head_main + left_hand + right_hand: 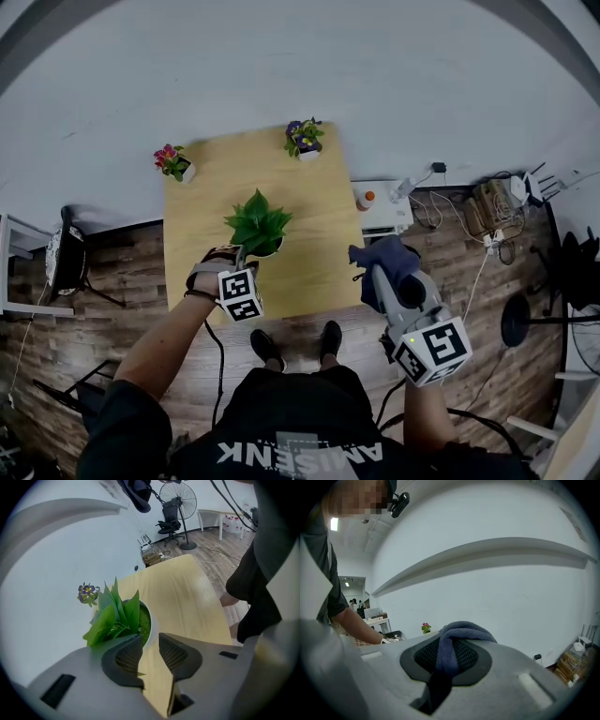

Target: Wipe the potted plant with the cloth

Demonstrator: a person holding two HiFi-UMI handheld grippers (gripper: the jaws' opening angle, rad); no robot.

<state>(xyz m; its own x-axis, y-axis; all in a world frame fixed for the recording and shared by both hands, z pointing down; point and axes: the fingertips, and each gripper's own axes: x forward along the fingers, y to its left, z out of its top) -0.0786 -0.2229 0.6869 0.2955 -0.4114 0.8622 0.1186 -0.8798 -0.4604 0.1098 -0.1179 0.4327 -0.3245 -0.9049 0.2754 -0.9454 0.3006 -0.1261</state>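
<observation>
Right gripper (446, 660) clasping one cloth (461, 631), three potted plants (258, 225) (173, 161) (304, 139)

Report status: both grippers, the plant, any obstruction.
Left gripper open beside potted plant. Right gripper shut on blue cloth, apart from plant. Nothing between them.

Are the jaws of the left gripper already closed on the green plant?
No, the left gripper has its jaws apart, pressing on nothing; the green plant sits just beyond them.

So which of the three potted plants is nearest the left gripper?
The green leafy plant, flowerless, at mid-table; the left gripper is right beside it.
</observation>
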